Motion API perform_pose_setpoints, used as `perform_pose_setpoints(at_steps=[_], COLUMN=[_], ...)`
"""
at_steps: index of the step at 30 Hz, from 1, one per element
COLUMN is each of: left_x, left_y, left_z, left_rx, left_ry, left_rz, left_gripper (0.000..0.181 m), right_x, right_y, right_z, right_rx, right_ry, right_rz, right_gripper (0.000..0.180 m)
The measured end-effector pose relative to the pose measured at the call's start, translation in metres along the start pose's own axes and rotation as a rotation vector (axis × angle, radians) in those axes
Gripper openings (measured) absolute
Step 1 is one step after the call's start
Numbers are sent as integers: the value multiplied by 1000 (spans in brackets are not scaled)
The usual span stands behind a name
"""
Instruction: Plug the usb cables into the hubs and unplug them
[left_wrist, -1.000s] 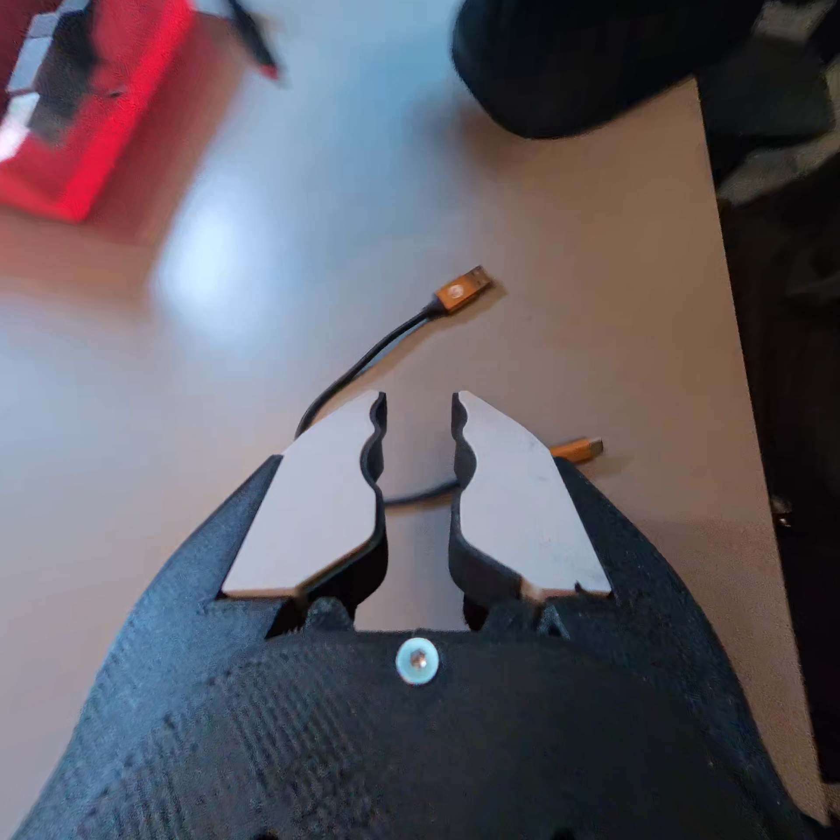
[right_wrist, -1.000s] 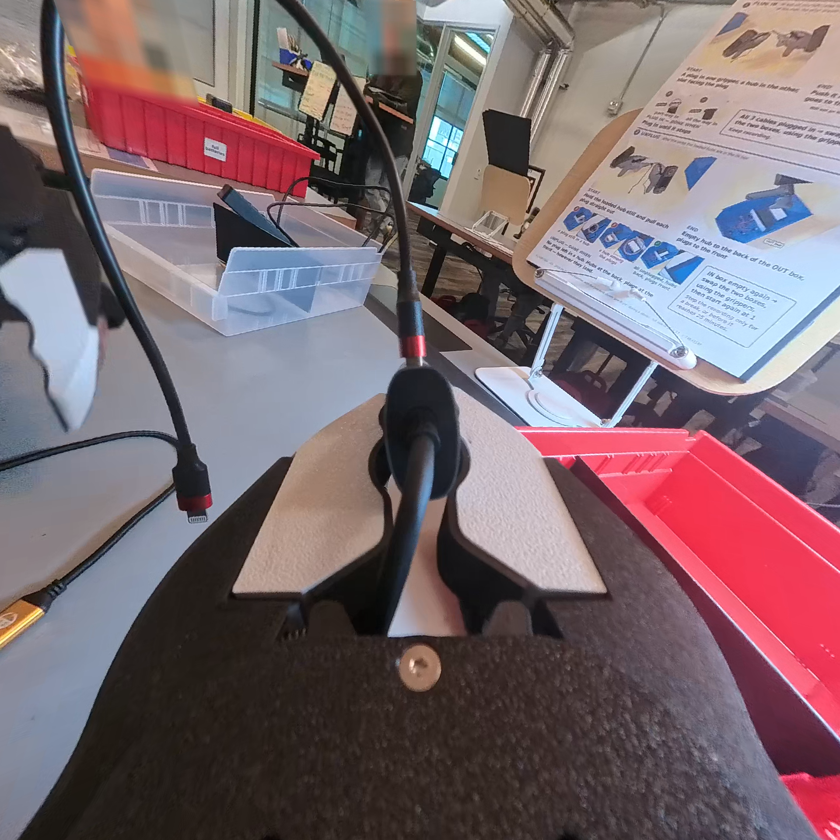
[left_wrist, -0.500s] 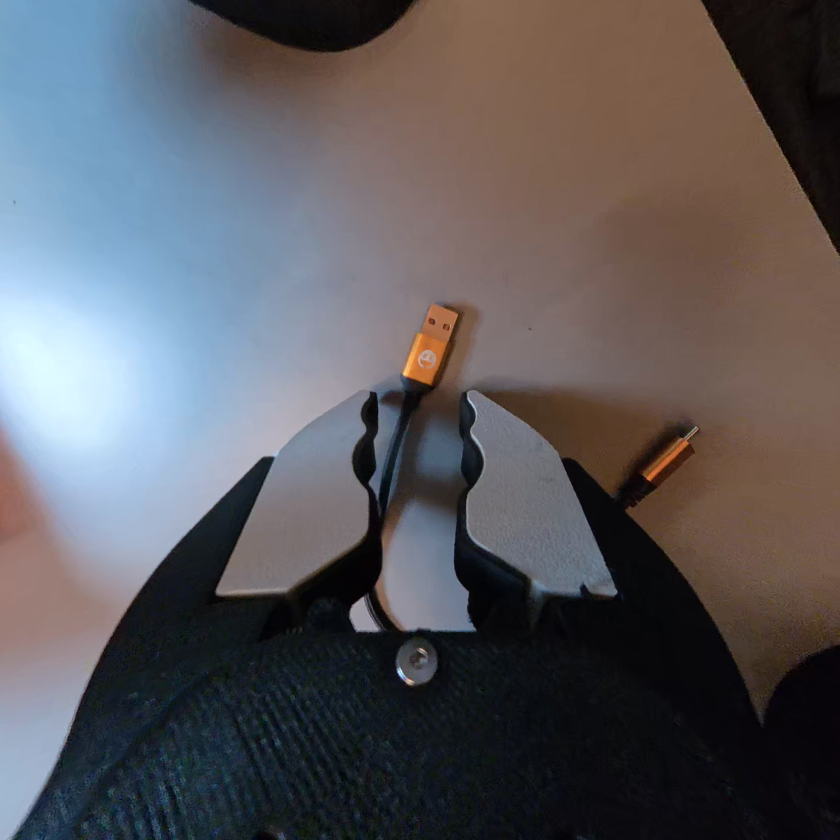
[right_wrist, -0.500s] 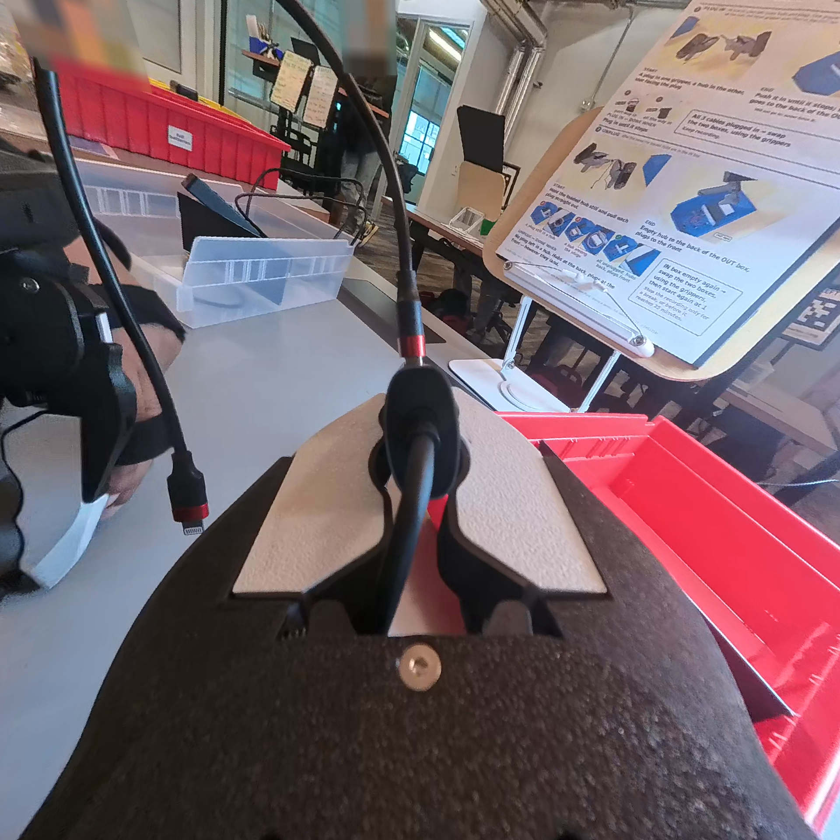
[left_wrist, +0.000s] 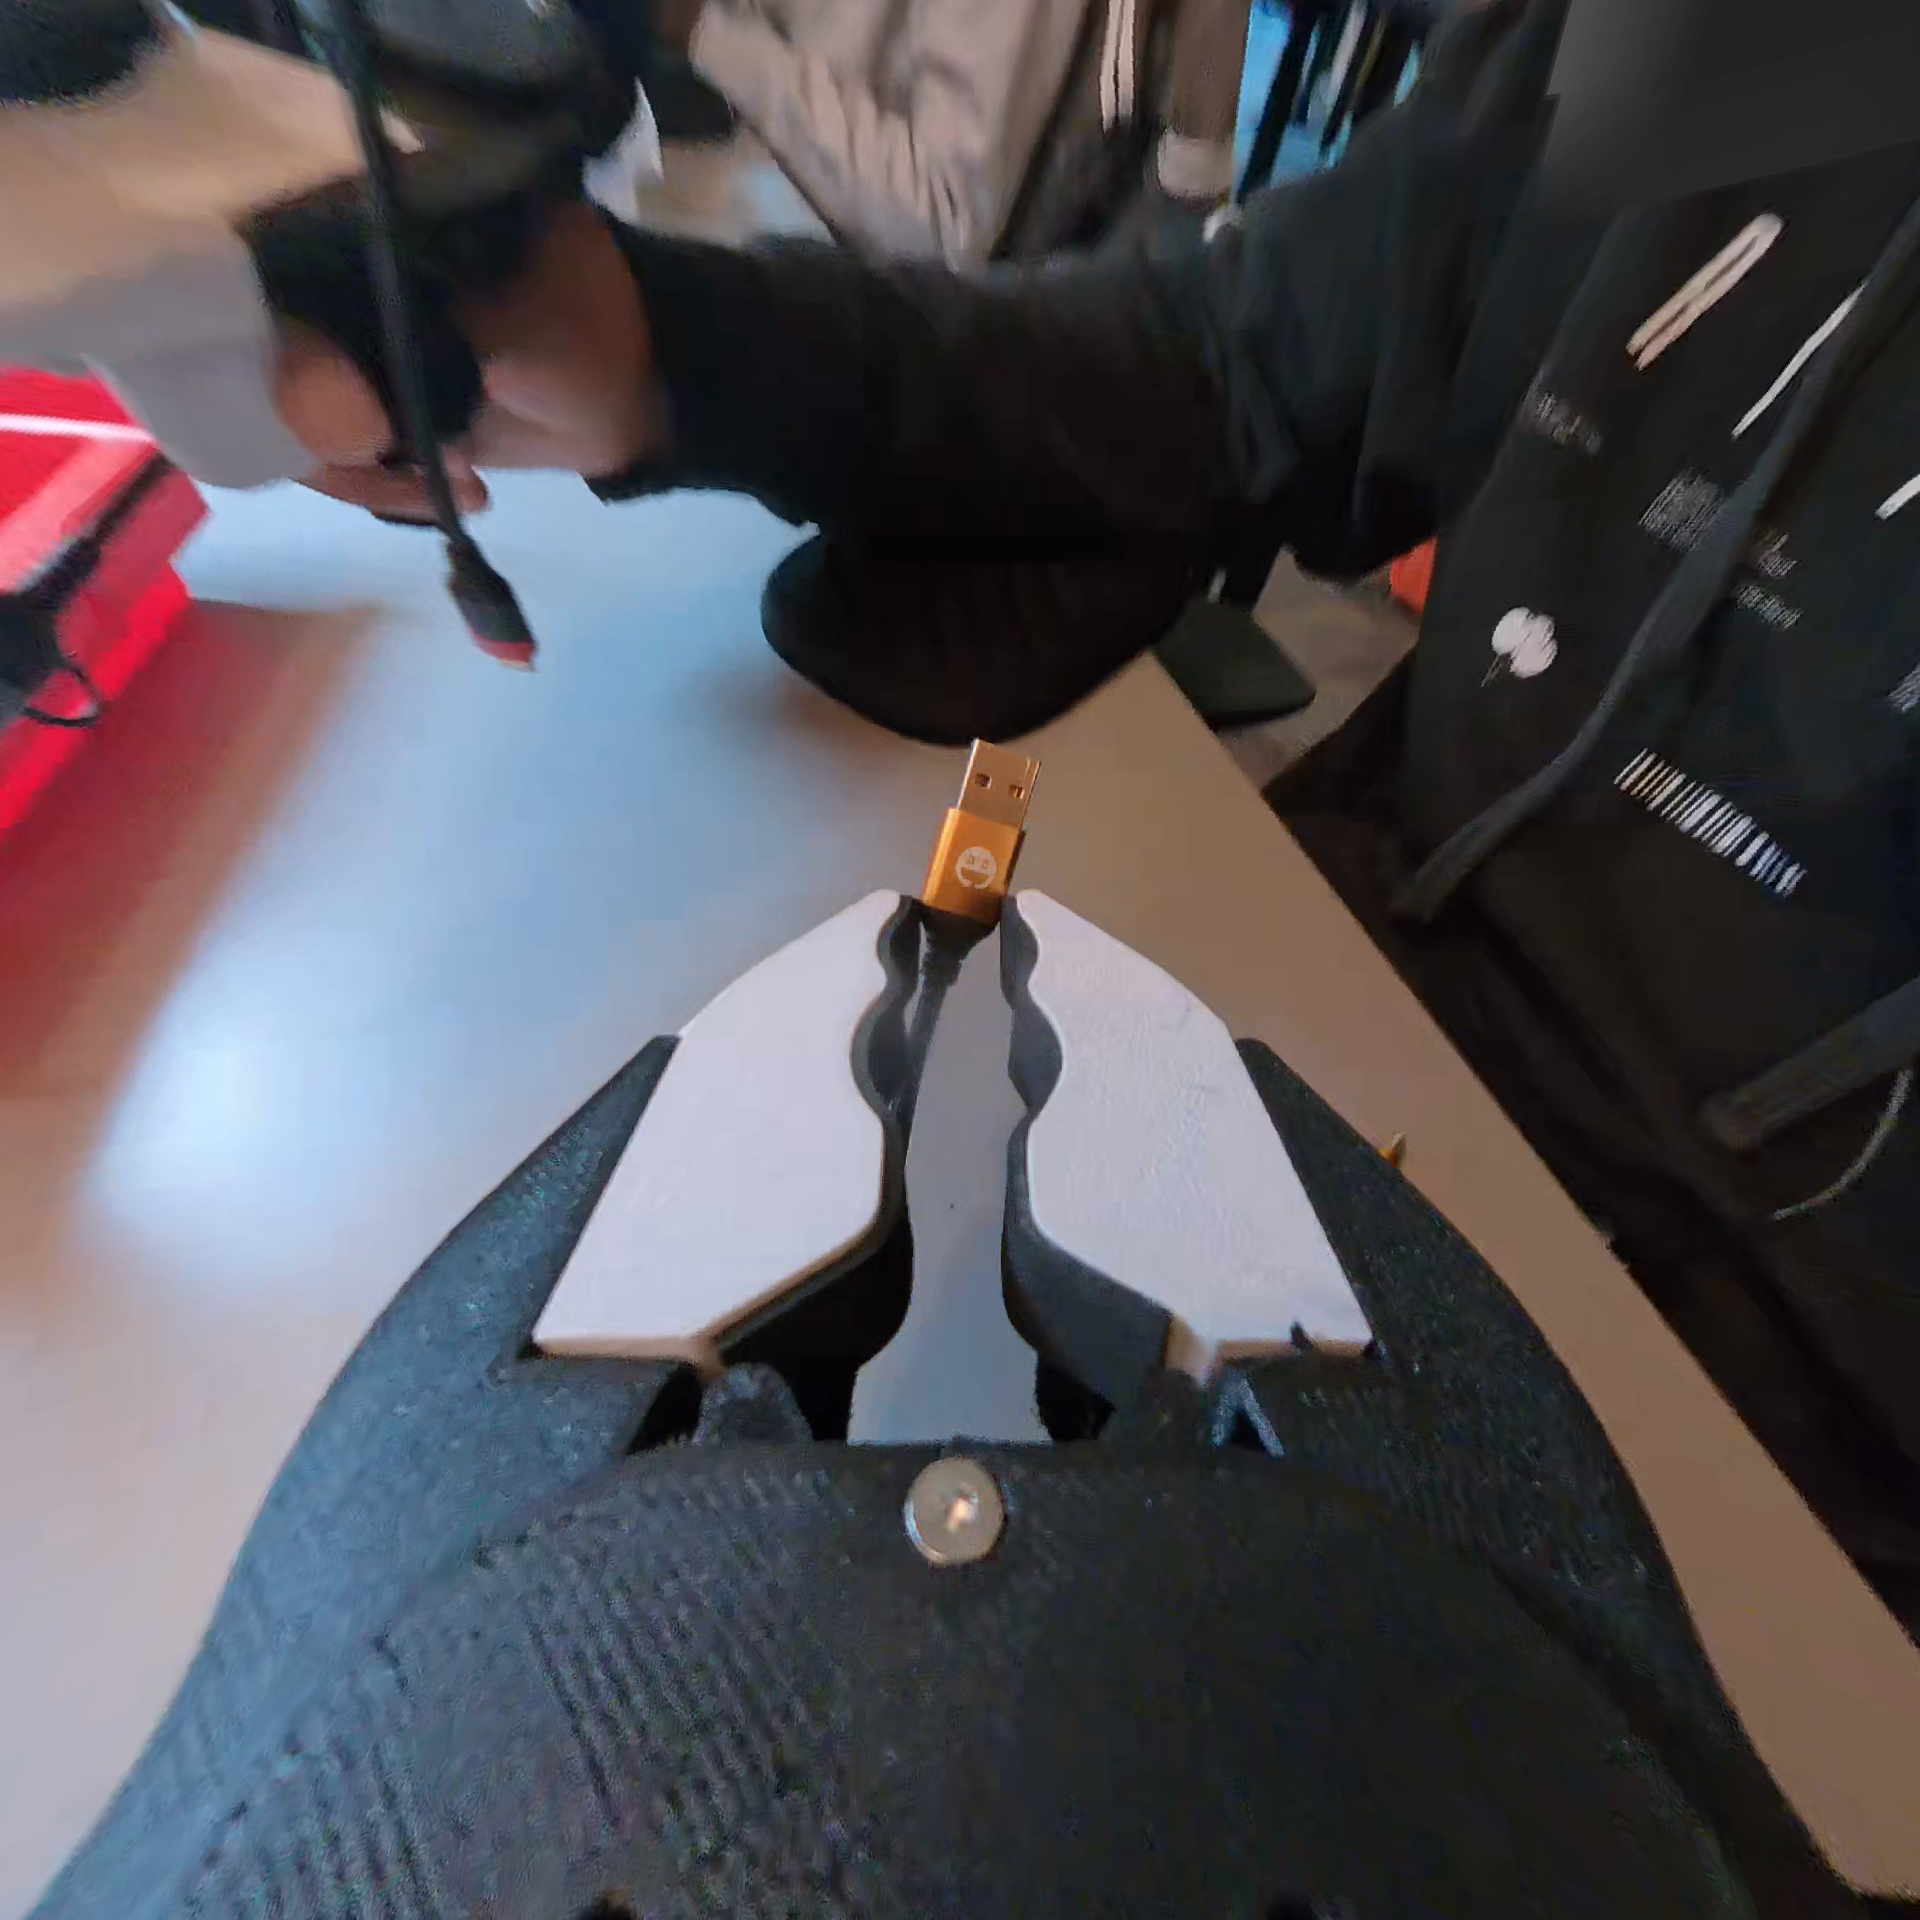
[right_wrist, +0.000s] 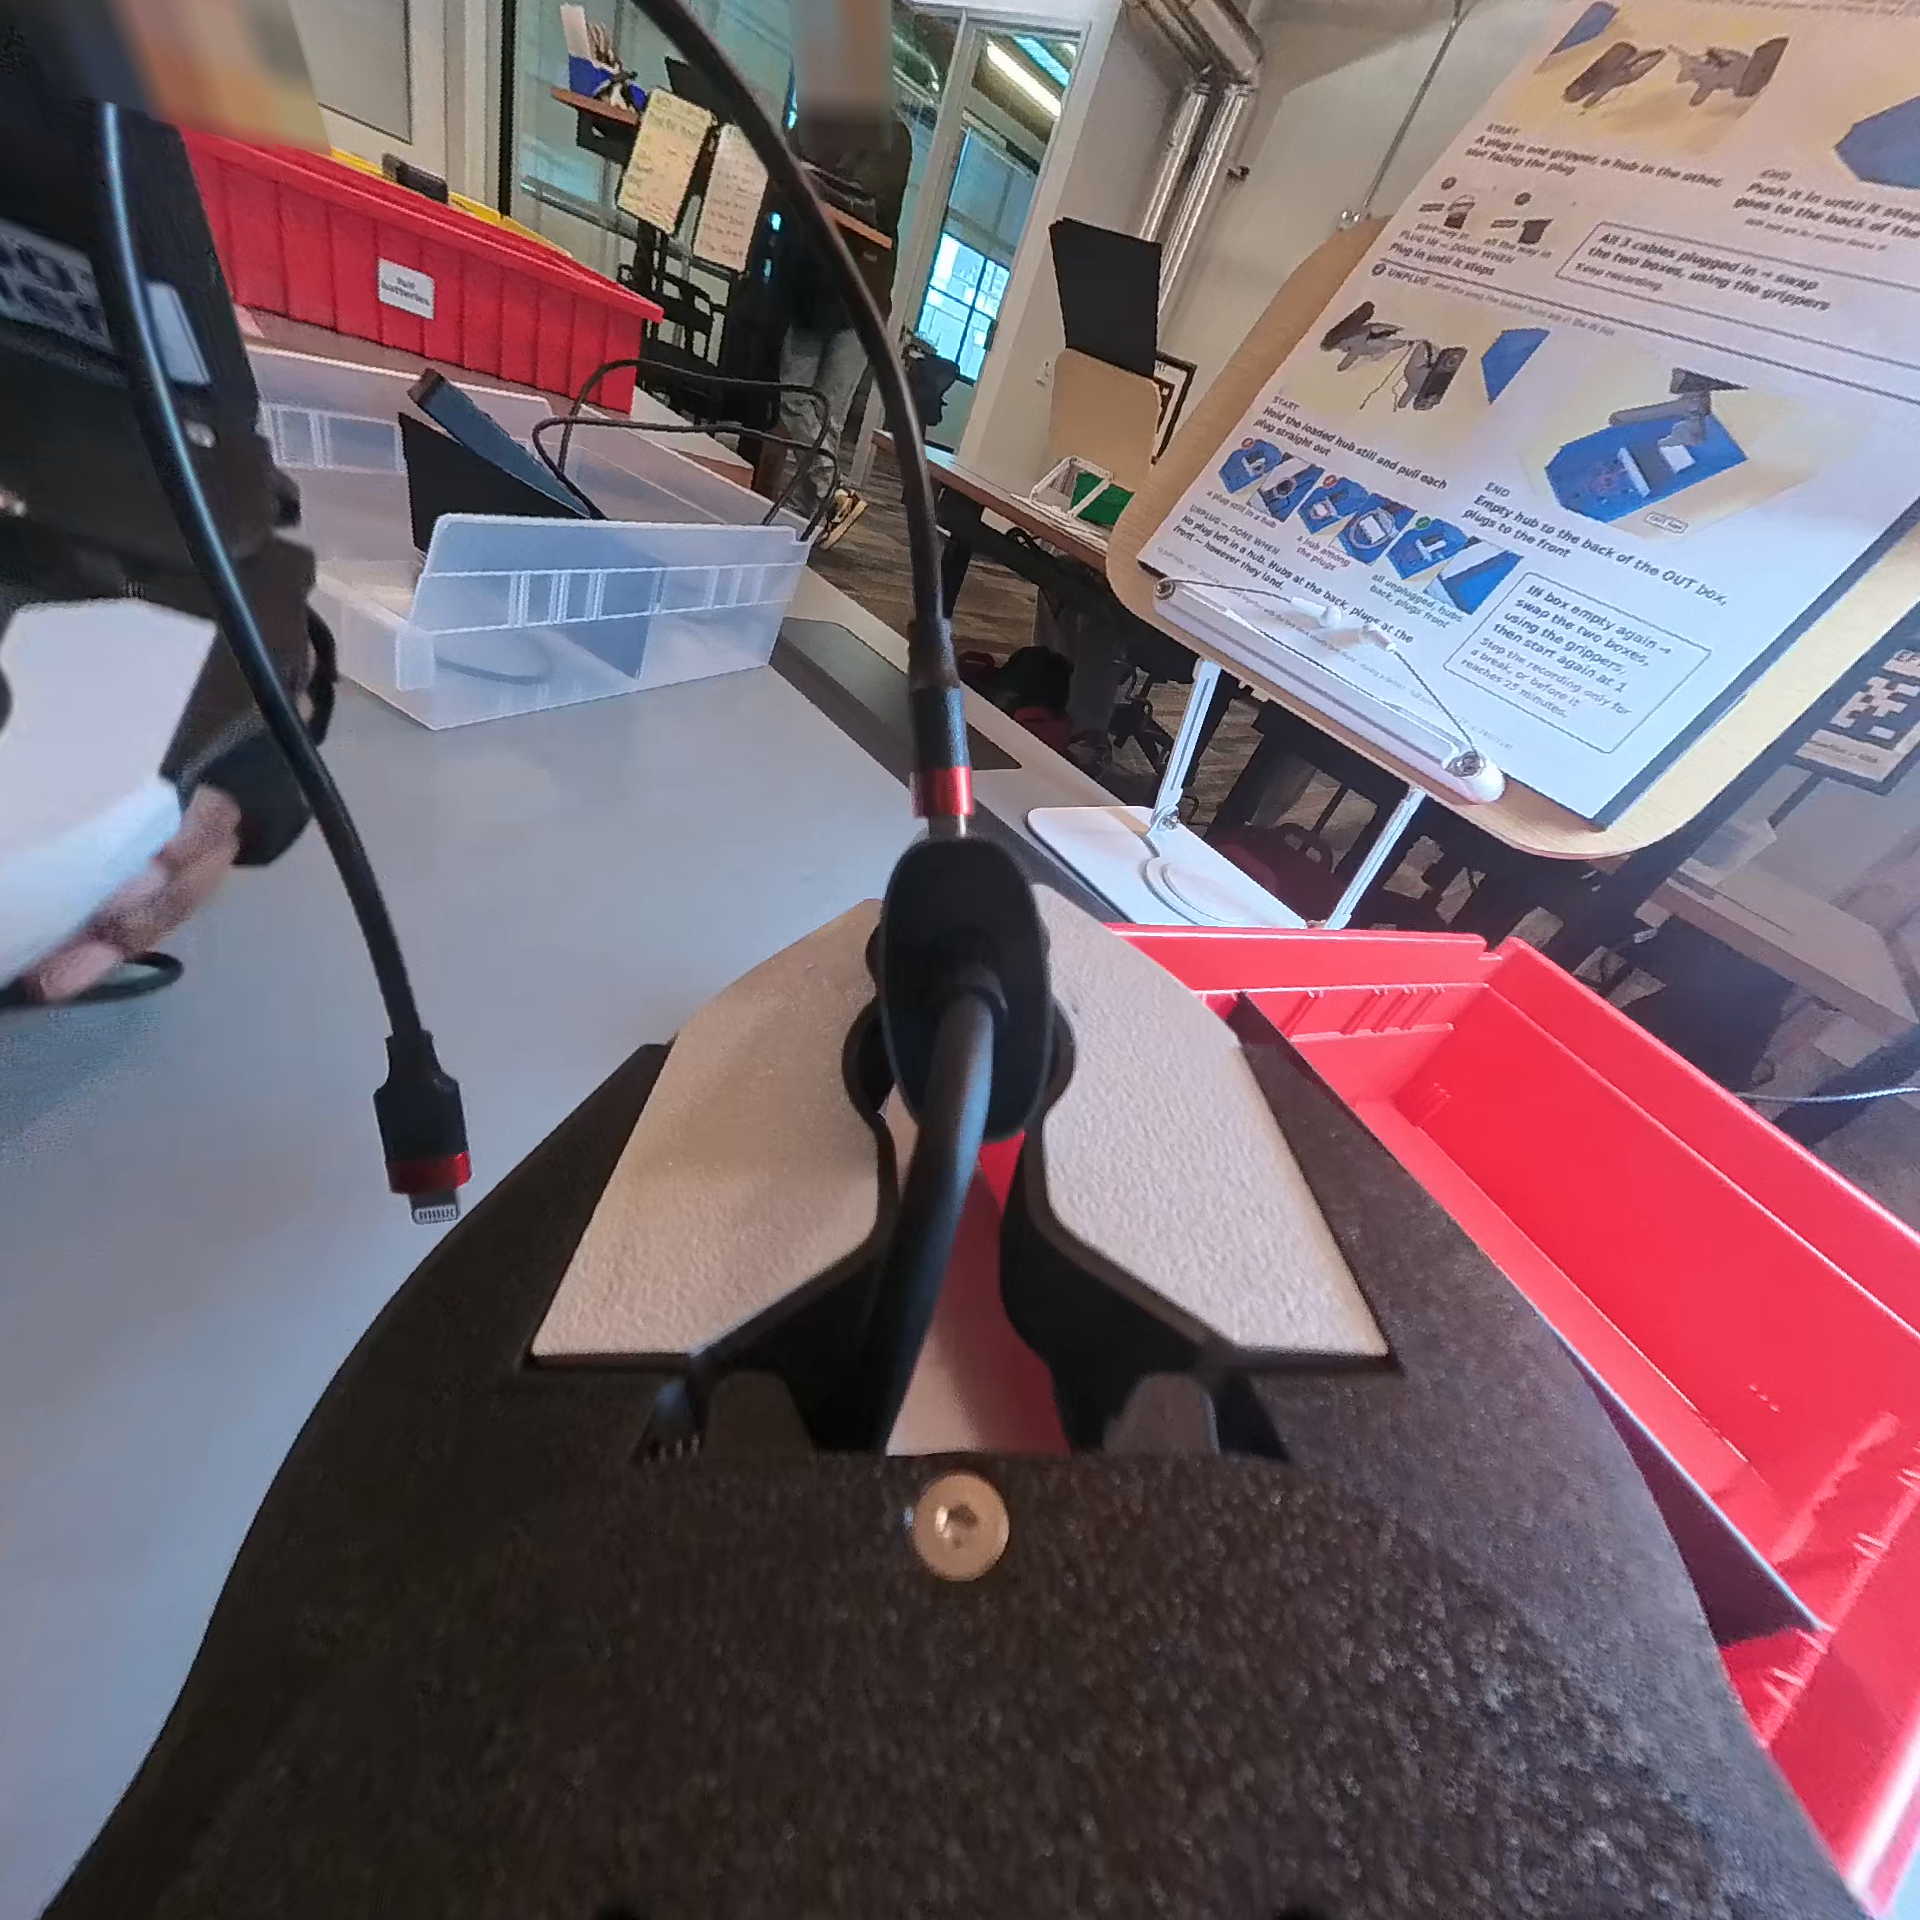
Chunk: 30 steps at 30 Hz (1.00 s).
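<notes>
In the left wrist view my left gripper is shut on the rear end of an orange USB plug. It holds the plug above the grey table, with the metal tip pointing forward and the black cord running back between the fingers. In the right wrist view my right gripper is shut on a black hub. A black cable with a red band is plugged into the hub's far end. That cable loops over, and its free plug hangs at the left; it also shows in the left wrist view.
A red bin lies right of my right gripper, with an instruction sheet on a stand behind it. A clear plastic tray and another red bin stand farther back. A person in a black hoodie stands at the table's right edge. The tips of one gripper are about 20 cm away from the tips of the other.
My left gripper closed on the orange plug that lay on the table and lifted it, tilting up from looking down. My right gripper kept its hold on the hub.
</notes>
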<state>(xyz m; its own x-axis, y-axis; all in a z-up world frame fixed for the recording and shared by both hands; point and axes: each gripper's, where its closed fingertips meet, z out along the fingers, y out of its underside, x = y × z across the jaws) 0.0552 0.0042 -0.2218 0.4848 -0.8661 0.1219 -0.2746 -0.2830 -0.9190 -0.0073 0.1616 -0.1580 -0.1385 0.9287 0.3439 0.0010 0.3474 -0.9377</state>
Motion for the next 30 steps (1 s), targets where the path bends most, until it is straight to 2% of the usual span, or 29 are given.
perform_pose_setpoints(at_steps=[4,11,16,22,30], left_x=[2,-42,-45,-43,-49], left_y=[-12,1,0,17,56], left_z=[-22,-54,-60,-55,-51], left_rx=[109,44,69,-9,-126], left_ry=[-56,-345,-351,-354,-355], left_rz=[-43,-321,-452,-554,-692], left_gripper=[15,15,15,15,15], right_x=[-6,-43,-81,-115,-136], right_y=[2,-19,-14,4,33], right_z=[2,-1,7,22,38], right_rx=[1,103,49,-34,-150], right_ry=[-10,-76,-117,-140,-167], right_rz=[-29,-330,-642,-905,-1142], right_gripper=[18,18,18,17,17])
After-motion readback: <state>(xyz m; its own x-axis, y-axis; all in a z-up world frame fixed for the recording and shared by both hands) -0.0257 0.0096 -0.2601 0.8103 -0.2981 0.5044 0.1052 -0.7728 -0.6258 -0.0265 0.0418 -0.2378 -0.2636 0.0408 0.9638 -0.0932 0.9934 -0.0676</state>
